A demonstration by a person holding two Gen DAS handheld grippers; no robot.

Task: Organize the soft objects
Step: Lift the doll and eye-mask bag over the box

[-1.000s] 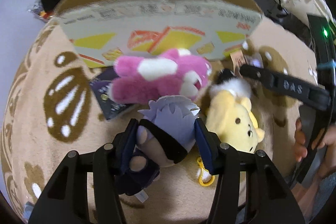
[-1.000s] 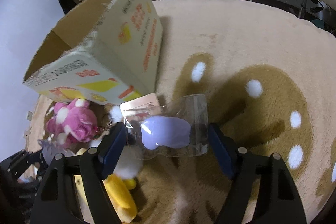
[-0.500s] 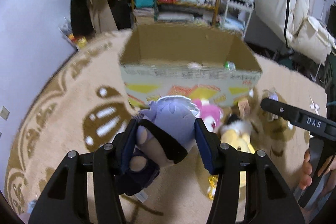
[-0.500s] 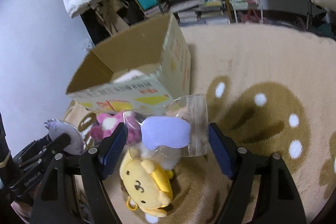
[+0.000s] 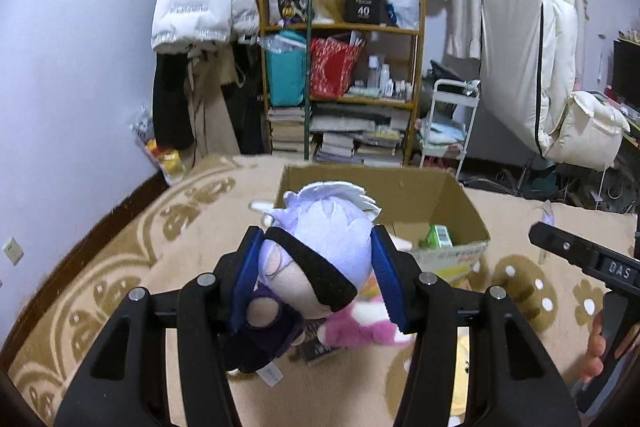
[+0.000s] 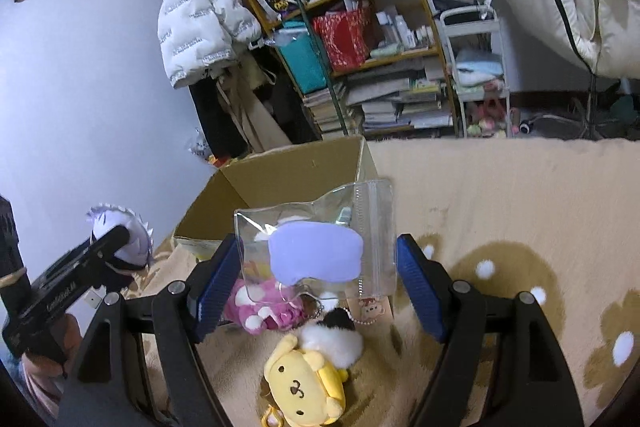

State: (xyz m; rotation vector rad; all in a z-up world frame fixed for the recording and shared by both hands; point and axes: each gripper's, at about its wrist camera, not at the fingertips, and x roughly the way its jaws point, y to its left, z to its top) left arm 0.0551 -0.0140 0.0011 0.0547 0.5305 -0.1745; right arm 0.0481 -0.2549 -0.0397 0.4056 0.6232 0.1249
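A lavender-haired plush doll with black blindfold (image 5: 320, 259) is clamped in the left hand-held gripper (image 5: 316, 281), raised before the open brown cardboard box (image 5: 452, 203) at 12 o'clock; a clear zip pouch with lilac pad (image 6: 320, 247) is gripped by the right hand-held gripper (image 6: 316, 277)

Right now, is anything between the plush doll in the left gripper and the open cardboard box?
Nothing visible. The left gripper holds the white-haired plush doll above the rug, with the cardboard box open-topped right behind it.
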